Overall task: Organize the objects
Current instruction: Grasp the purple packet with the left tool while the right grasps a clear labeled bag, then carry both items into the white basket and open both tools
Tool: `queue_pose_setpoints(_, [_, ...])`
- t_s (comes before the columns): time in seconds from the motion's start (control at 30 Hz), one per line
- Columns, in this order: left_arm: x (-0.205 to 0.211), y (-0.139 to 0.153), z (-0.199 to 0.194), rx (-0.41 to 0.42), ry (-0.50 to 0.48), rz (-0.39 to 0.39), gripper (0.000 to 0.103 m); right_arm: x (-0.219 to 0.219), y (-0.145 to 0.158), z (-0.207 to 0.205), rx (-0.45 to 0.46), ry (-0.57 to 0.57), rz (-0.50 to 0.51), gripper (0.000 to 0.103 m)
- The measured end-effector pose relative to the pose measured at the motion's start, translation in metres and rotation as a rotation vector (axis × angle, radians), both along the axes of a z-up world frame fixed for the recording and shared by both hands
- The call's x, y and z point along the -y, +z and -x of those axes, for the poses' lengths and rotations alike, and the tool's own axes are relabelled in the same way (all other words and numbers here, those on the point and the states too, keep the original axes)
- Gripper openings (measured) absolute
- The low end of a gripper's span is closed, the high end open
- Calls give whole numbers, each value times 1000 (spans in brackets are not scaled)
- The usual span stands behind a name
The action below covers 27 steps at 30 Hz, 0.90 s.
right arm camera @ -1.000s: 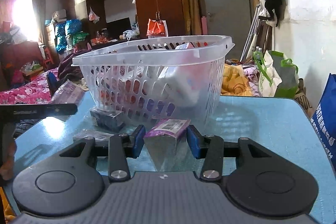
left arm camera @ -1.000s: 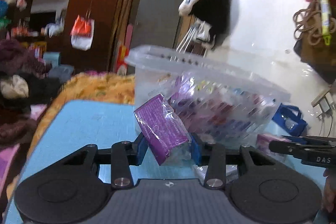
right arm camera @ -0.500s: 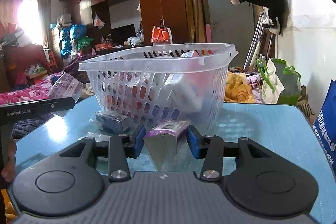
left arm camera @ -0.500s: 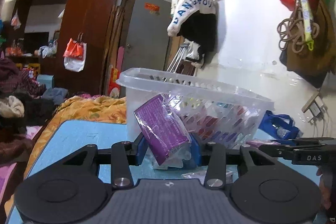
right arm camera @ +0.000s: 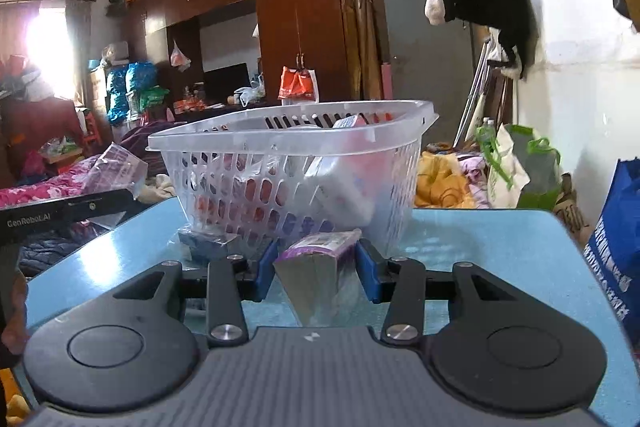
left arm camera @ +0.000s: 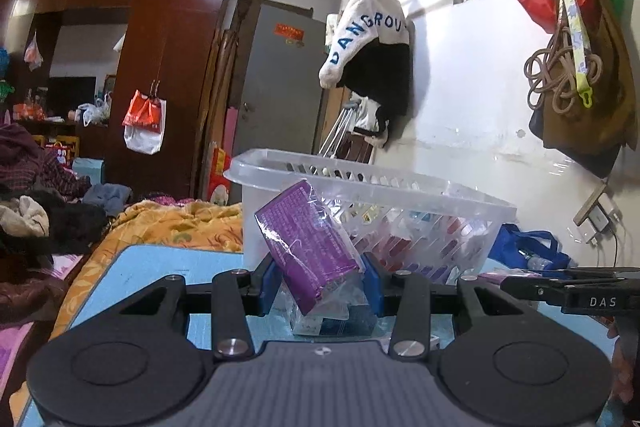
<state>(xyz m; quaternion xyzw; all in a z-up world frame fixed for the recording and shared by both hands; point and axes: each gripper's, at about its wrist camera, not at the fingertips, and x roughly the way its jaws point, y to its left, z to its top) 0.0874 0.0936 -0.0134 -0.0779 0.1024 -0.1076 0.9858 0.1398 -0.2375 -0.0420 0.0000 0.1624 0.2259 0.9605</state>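
Both grippers face one clear slotted basket (left arm camera: 372, 195) standing on the blue table (right arm camera: 500, 247); its rim sits above and just ahead of each set of fingertips, so either load must rise over the rim before release.

Left gripper (left arm camera: 318, 277) — jaws pinched on a purple wrapped pack (left arm camera: 306, 247). The pack is tilted, long axis leaning up and to the left of the jaws, upper end overlapping the near corner of the basket wall in this view. Whether it touches the wall cannot be told.

Right gripper (right arm camera: 316, 269) — jaws clamped on a second purple pack (right arm camera: 320, 259). Its long axis runs forward from the jaws toward the basket wall, the far end close to the wall; contact cannot be confirmed.

Judged from both views, neither hand is clearly nearer; the left pack's top edge already stands about level with the rim.

Count:
- baskets: one, already holding several packs, number not readable through the slots
- packs gripped: two, one per gripper
- packs loose on the table: at least one dark blue pack (right arm camera: 206, 245) ahead-left of the right gripper, at the basket's foot.
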Motion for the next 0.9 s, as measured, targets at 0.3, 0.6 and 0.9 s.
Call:
queue_pose_setpoints(0.3, [-2,11,34,50,-105,90,47,21,13,37,30,40,-65,47])
queue_pose_setpoints(0.6, [19,70,17,97,-153,49,47,11,66,42,195,64,-79,47])
queue_pose_setpoints(0.9, [38,104,-87,-65,-48,-39,47,-42,110,-91,101,40,6,47])
